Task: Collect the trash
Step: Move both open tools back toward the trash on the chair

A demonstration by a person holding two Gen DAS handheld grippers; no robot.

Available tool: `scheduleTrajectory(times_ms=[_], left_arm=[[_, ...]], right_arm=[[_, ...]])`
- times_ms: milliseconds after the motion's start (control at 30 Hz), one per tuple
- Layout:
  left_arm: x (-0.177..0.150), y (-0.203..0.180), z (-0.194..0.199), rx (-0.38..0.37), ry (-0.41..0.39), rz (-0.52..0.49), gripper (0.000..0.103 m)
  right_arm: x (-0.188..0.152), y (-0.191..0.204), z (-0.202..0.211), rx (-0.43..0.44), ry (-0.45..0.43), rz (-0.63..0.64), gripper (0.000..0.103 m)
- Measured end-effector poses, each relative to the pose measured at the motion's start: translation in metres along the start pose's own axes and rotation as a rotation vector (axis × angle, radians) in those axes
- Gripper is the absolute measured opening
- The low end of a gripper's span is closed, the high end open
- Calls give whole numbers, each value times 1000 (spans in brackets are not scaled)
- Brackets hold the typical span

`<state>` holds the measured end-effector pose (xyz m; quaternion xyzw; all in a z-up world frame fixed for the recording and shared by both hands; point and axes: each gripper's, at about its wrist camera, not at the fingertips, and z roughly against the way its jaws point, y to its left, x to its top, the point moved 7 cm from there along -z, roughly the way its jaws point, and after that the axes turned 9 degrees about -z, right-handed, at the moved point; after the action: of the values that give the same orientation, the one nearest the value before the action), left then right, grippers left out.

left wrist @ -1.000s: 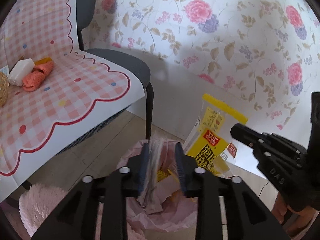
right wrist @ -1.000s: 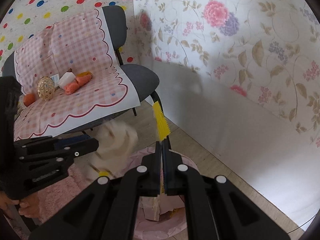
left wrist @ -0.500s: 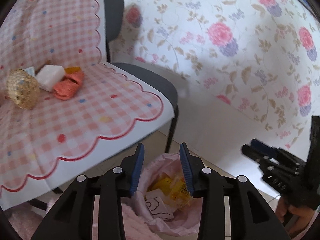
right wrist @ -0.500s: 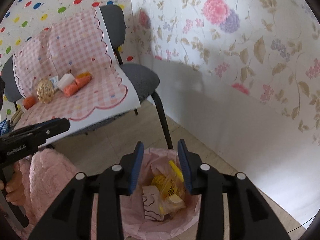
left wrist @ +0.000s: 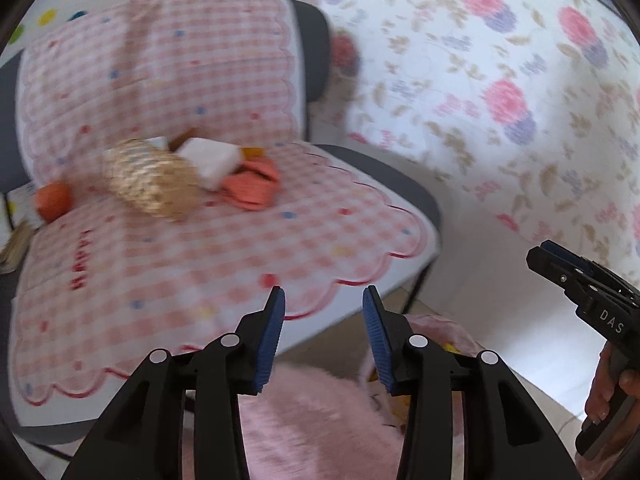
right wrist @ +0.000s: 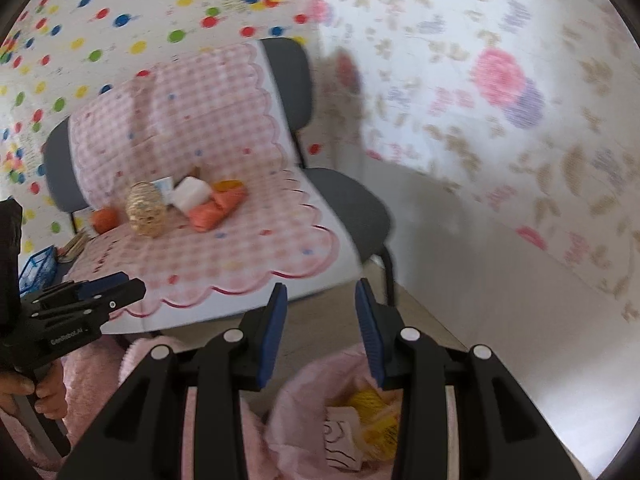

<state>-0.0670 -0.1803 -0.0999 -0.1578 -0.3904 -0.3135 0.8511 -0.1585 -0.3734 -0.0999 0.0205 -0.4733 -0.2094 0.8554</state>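
A bin lined with a pink bag (right wrist: 308,408) stands on the floor below the chair, holding a yellow wrapper (right wrist: 376,416) and a white scrap (right wrist: 340,436). My right gripper (right wrist: 320,328) is open and empty above it. My left gripper (left wrist: 324,332) is open and empty, pointed at the chair seat; it also shows in the right wrist view (right wrist: 120,288). On the chair's pink checked cloth (left wrist: 224,256) lie a gold wire ball (left wrist: 148,184), a white block (left wrist: 208,160), an orange cloth (left wrist: 252,188) and an orange ball (left wrist: 52,202).
The grey chair (right wrist: 348,204) stands against a floral wall (right wrist: 500,92). A dotted wall (right wrist: 120,20) is behind it. A pink fluffy sleeve (left wrist: 312,424) is under my left gripper. A blue basket (right wrist: 36,268) sits at the far left.
The right gripper let go of the yellow wrapper, which now lies in the bin. Both grippers opened and lifted, swinging toward the chair.
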Motion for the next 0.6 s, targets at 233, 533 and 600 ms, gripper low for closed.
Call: scheduleTrajectory(times_ms=[233, 533, 600], left_arm=[[4, 78, 19, 174, 21, 103, 53], [15, 133, 21, 277, 46, 172, 64], [20, 139, 14, 275, 43, 186, 69]], right_arm=[[30, 63, -36, 112, 27, 56, 35], [55, 112, -92, 168, 81, 121, 35], [60, 116, -103, 165, 81, 130, 40]])
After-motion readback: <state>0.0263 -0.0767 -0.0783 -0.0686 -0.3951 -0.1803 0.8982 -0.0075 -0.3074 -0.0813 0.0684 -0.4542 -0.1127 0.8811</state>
